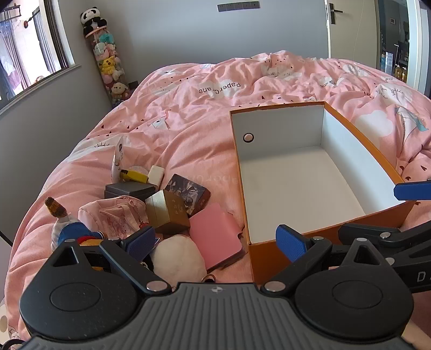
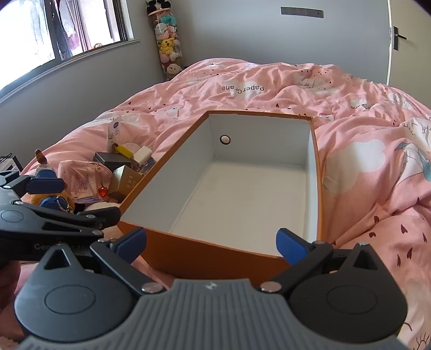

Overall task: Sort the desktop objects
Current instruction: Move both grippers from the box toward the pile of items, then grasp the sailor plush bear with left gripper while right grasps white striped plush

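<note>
An orange box (image 1: pixel 317 231) with a white, empty inside lies on the pink bedspread; it also shows in the right wrist view (image 2: pixel 204 250). Left of it is a pile: a pink notebook (image 1: pixel 215 231), a white plush ball (image 1: pixel 177 258), a gold box (image 1: pixel 167 212), a dark patterned box (image 1: pixel 188 191), a grey box (image 1: pixel 129 189), a pink pouch (image 1: pixel 113 218), a doll (image 1: pixel 64 228). My left gripper (image 1: pixel 215 242) is open and empty, above the notebook and the box's near left corner. My right gripper (image 2: pixel 212 245) is open and empty, over the box's near wall.
The bedspread (image 1: pixel 188 121) is rumpled and slopes off to the left. A tall clear tube of plush toys (image 1: pixel 107 62) stands in the far corner by the window. A door (image 1: pixel 350 24) is at the back right.
</note>
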